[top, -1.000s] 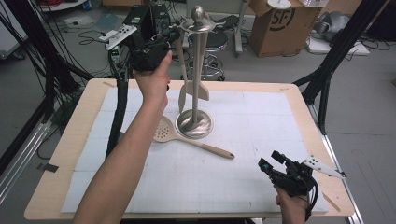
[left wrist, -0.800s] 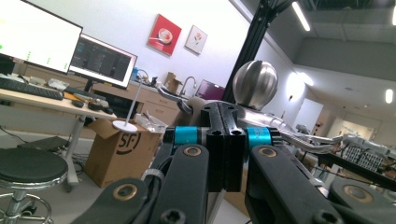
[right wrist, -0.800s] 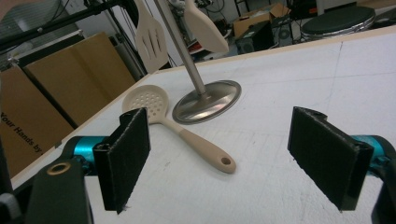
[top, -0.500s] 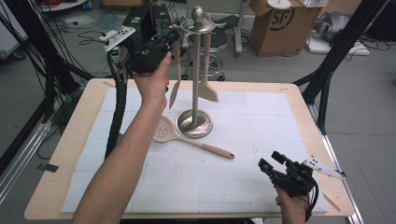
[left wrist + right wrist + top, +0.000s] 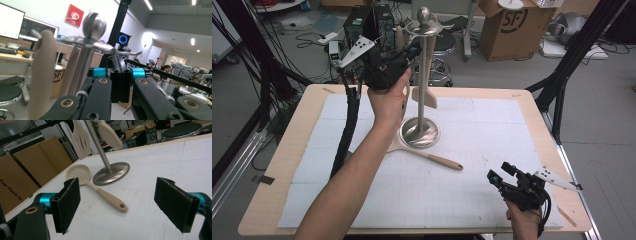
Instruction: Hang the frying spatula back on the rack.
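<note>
A metal utensil stand [image 5: 427, 75] with a ball top [image 5: 94, 25] rises from a round base [image 5: 112, 173] at the table's middle. A plain beige spatula [image 5: 424, 97] hangs from it, and a slotted spatula [image 5: 81, 138] hangs beside it. My left gripper [image 5: 414, 50] is raised beside the stand's top arms, its jaws shut [image 5: 121, 75] with nothing between them. Two beige handles [image 5: 42, 75] hang just left of it. A beige skimmer spoon [image 5: 97, 187] lies flat by the base. My right gripper [image 5: 500, 172] rests low at the front right, open [image 5: 120, 200], facing the spoon from a distance.
A white mat [image 5: 492, 130] covers the wooden table [image 5: 287, 160]. The left gripper's cable [image 5: 347, 125] trails across the mat's left side. Cardboard boxes [image 5: 507, 25], a stool and black frame legs [image 5: 562, 75] stand beyond the far edge.
My left hand has moved right, closer to the stand's post, and now covers the slotted spatula in the high view. The right hand has stayed put.
</note>
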A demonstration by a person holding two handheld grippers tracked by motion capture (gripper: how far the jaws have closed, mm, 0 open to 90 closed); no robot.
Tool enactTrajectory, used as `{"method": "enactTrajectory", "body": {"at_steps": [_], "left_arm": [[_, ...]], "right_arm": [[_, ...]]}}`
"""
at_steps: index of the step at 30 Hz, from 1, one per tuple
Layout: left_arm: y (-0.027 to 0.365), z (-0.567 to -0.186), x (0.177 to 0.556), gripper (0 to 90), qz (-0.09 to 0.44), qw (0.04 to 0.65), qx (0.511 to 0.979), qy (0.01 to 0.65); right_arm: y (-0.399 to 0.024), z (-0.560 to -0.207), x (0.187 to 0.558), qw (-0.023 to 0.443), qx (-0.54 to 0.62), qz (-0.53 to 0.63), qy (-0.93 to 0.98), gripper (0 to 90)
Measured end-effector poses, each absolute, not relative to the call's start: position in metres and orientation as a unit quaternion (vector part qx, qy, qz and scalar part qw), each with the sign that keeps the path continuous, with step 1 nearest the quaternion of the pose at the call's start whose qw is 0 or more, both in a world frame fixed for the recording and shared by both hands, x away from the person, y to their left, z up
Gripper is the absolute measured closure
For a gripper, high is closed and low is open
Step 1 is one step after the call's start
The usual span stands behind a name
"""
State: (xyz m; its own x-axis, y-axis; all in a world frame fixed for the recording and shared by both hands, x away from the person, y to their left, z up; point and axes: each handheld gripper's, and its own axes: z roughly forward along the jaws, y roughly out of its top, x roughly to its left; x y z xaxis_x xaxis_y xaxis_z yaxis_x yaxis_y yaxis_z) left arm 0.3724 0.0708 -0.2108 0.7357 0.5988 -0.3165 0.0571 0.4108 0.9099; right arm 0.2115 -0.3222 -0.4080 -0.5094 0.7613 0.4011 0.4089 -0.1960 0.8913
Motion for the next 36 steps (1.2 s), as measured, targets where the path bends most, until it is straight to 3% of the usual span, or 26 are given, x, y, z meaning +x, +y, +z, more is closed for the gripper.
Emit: {"method": "enactTrajectory", "body": {"at_steps": [17, 36], "left_arm": [[0.072, -0.208, 0.374, 90.0, 0.161, 0.788, 0.502, 0.319], [0.095, -0.203, 0.389, 90.0, 0.185, 0.780, 0.489, 0.344]], "right_arm": [[-0.322, -0.409, 0.211, 0.142, 0.476, 0.611, 0.616, 19.9], [-0.325, -0.408, 0.210, 0.144, 0.477, 0.613, 0.613, 20.0]]}}
